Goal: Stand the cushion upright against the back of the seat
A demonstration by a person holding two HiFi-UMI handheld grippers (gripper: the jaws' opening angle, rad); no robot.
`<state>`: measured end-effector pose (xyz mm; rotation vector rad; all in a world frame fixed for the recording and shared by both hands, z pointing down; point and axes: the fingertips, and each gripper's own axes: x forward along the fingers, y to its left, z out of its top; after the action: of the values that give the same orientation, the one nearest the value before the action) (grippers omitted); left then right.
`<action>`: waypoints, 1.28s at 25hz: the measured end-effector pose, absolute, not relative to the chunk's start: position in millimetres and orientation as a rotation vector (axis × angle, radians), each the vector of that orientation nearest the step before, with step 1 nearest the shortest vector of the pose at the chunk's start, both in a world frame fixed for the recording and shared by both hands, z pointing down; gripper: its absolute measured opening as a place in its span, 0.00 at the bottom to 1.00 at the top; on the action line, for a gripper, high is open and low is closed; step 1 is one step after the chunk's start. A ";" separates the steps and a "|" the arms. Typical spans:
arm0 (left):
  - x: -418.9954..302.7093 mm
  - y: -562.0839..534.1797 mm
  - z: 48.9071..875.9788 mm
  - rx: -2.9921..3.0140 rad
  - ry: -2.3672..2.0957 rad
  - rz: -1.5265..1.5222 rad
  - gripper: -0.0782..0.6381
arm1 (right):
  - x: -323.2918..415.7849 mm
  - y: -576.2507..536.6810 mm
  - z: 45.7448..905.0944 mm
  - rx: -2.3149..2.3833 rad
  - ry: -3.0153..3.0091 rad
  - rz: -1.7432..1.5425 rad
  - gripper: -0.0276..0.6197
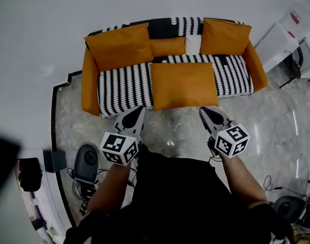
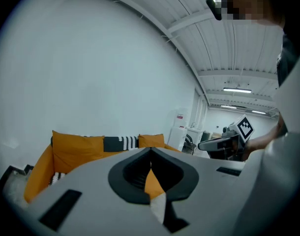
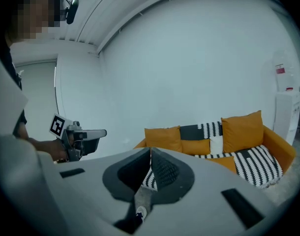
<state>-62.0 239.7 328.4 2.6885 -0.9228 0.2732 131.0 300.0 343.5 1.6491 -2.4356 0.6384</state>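
Note:
An orange cushion [image 1: 183,85] lies flat on the front of the striped seat of the sofa [image 1: 119,88]; the right gripper view shows its edge [image 3: 223,162]. Two larger orange cushions lean upright on the sofa's back, one at the left [image 1: 119,46] and one at the right [image 1: 224,36], with a smaller one [image 1: 167,47] between them. My left gripper [image 1: 140,109] is shut and empty, hovering over the floor just short of the sofa's front edge. My right gripper [image 1: 204,110] is likewise shut and empty, near the flat cushion's front right corner without touching it.
White cabinets [image 1: 277,44] stand right of the sofa. Cables and a round grey device [image 1: 87,161] lie on the floor at the lower left, beyond a black border strip [image 1: 54,131]. Marbled floor [image 1: 277,131] runs in front of the sofa.

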 end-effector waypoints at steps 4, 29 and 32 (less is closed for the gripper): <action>-41.4 263.3 342.5 2.609 -0.950 0.280 0.13 | 165.3 333.0 350.8 1.656 -2.422 0.646 0.10; 39.0 270.6 354.4 2.643 -0.845 0.387 0.13 | 247.9 354.4 361.4 1.819 -2.343 0.694 0.10; 51.1 256.6 355.9 2.657 -0.829 0.401 0.13 | 255.6 339.6 367.9 1.832 -2.330 0.720 0.10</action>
<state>51.1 256.6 355.9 2.6568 -0.8286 0.4014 255.6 339.6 367.9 1.8322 -2.3302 0.7200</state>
